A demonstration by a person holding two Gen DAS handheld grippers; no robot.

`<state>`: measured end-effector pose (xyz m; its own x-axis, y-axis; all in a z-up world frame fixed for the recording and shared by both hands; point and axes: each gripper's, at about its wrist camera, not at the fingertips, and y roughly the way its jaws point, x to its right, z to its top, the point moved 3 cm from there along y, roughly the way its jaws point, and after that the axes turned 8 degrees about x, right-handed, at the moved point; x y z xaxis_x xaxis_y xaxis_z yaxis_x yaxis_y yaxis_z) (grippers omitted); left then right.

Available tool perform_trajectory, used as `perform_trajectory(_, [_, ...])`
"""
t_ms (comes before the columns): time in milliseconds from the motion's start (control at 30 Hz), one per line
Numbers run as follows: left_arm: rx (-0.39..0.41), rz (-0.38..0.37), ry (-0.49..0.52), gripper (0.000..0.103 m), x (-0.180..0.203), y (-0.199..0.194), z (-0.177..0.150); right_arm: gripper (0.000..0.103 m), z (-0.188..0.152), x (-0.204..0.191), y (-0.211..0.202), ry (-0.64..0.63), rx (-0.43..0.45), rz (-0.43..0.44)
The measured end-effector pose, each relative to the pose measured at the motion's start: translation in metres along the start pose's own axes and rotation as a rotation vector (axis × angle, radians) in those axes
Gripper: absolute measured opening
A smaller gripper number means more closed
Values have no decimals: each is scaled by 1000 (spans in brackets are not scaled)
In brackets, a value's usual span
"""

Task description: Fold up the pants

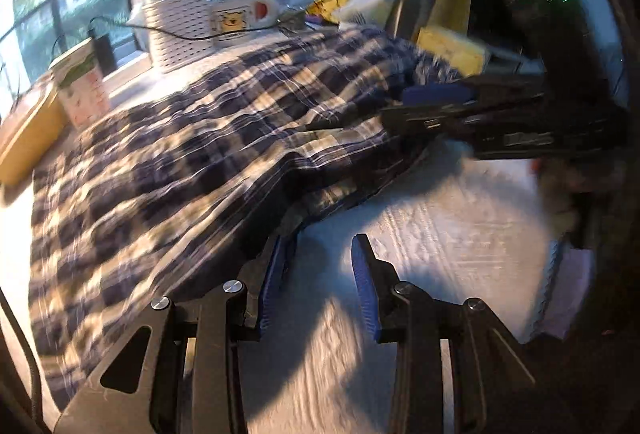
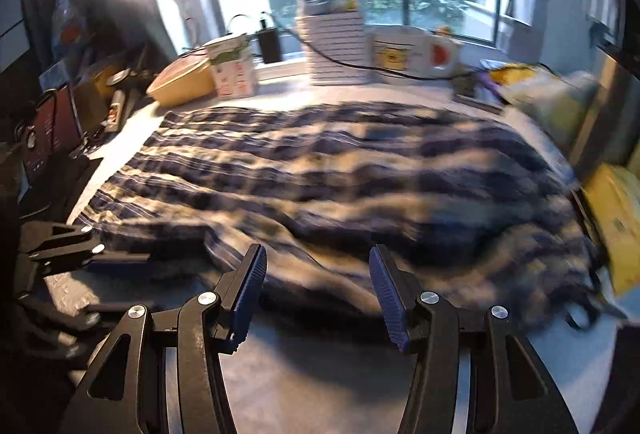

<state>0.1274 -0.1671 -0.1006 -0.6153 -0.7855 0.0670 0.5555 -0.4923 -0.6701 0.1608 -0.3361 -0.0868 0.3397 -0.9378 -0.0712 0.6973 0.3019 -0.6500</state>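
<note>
Blue and white plaid pants [image 1: 192, 150] lie spread on a pale table [image 1: 440, 234]; they also show in the right wrist view [image 2: 340, 174]. My left gripper [image 1: 320, 254] is open at the pants' near edge, its left finger [image 1: 276, 274] against the cloth. In the left wrist view the right gripper [image 1: 432, 102] comes in from the right over the pants' far end. My right gripper [image 2: 318, 274] is open just above the pants' near edge, holding nothing. The left gripper [image 2: 116, 258] shows at the left, by the cloth's corner.
At the table's back stand a white slatted basket [image 2: 340, 46], a white bear-print box [image 2: 412, 52], a small printed carton [image 2: 234, 70], a yellow lidded dish [image 2: 184, 82] and a black cable [image 2: 360, 64]. Yellow items [image 2: 616, 218] sit right. Clutter [image 2: 60, 122] lies left.
</note>
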Motion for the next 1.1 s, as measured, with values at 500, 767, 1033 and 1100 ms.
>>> perform_trajectory(500, [-28,65,134,2,5,38,15,56,-27,31,-20,92,16,-22])
perform_trajectory(767, [-84,-82,37,0,18,9,3,56,-27,33,-21,101,27,-23])
perform_trajectory(1033, [-154,-160,-45,0,27,-3,-25,56,-32,39,-22,113,9,-56])
perform_trajectory(1100, [-126,-156,-71,0,23,-10,-26,56,-32,37,-23,115,10,-63])
